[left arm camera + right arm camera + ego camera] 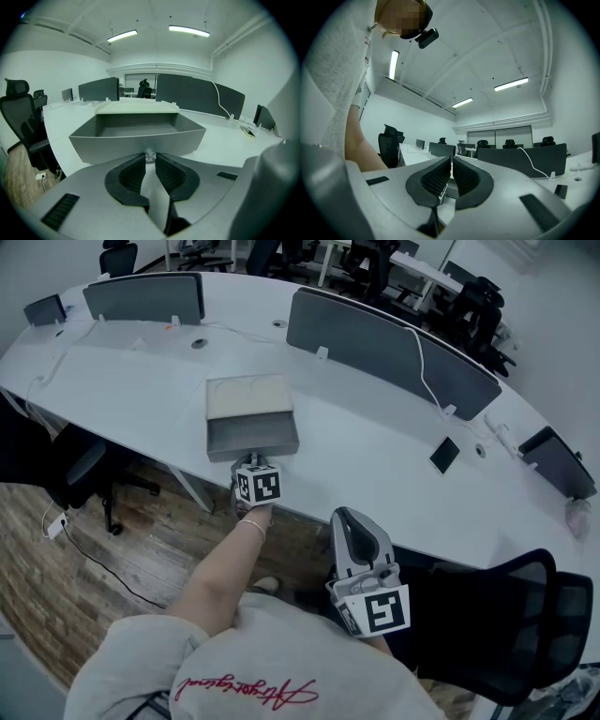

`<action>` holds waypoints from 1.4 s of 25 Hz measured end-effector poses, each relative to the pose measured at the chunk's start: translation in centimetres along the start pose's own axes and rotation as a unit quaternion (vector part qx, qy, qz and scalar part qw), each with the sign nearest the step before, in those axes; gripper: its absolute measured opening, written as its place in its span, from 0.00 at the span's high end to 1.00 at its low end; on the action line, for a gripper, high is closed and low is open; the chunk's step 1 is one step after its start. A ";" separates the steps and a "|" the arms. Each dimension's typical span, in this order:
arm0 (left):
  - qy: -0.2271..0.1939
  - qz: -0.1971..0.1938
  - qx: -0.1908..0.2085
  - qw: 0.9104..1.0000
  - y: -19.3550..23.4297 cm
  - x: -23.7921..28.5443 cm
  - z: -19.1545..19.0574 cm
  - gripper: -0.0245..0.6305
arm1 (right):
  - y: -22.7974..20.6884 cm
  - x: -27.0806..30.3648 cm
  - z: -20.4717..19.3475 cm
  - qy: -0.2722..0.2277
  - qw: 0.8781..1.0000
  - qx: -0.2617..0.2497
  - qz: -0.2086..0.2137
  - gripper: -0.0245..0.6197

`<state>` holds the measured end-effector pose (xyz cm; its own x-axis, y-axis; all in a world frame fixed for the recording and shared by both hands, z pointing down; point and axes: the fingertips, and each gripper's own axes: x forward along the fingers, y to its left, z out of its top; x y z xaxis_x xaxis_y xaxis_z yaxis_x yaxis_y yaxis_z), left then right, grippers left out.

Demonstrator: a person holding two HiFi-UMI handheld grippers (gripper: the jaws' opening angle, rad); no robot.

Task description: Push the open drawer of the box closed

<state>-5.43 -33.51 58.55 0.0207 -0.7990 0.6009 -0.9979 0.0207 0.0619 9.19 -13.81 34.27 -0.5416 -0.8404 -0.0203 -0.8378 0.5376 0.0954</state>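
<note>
Drawer (136, 140) open, left tool (149, 157) clamped on knob (149, 153)

On the tabletop (131, 381) the box (248, 397) has its drawer (251, 437) out toward 6 o'clock. At the drawer's front, the left hand-held gripper (249, 463) has the knob (149, 154) between its jaws. The right hand-held gripper (345, 521) is at 4 o'clock, beyond the tabletop's edge, and a phone (444, 455) lies at 3 o'clock.

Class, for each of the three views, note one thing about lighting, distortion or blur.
Head view: flat bluish light, hardly any shadow on the white table. Left gripper view: fisheye curving, black corners, ceiling lights glaring, the clear knob glinting between the fingers. Right gripper view: same fisheye curving; the mosaic patch was added afterwards.
</note>
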 end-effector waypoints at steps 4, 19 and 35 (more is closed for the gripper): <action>0.001 -0.007 0.008 1.000 0.1 0.5 0.7 0.84 | 0.6 0.4 -0.1 0.001 1.000 0.002 0.002 0.93; -0.008 -0.022 0.017 1.000 0.6 2.7 2.3 0.84 | 0.8 3.9 -0.5 0.011 1.000 0.017 0.005 0.93; -0.011 -0.045 0.001 0.999 0.9 3.7 3.3 0.84 | 0.5 10.2 -2.2 0.029 0.999 0.037 0.018 0.93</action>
<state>-6.43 -38.48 58.20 0.1083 -0.8105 0.5757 -0.9923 -0.0529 0.1122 3.36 -22.26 36.25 -0.5686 -0.8216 0.0400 -0.8216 0.5697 0.0216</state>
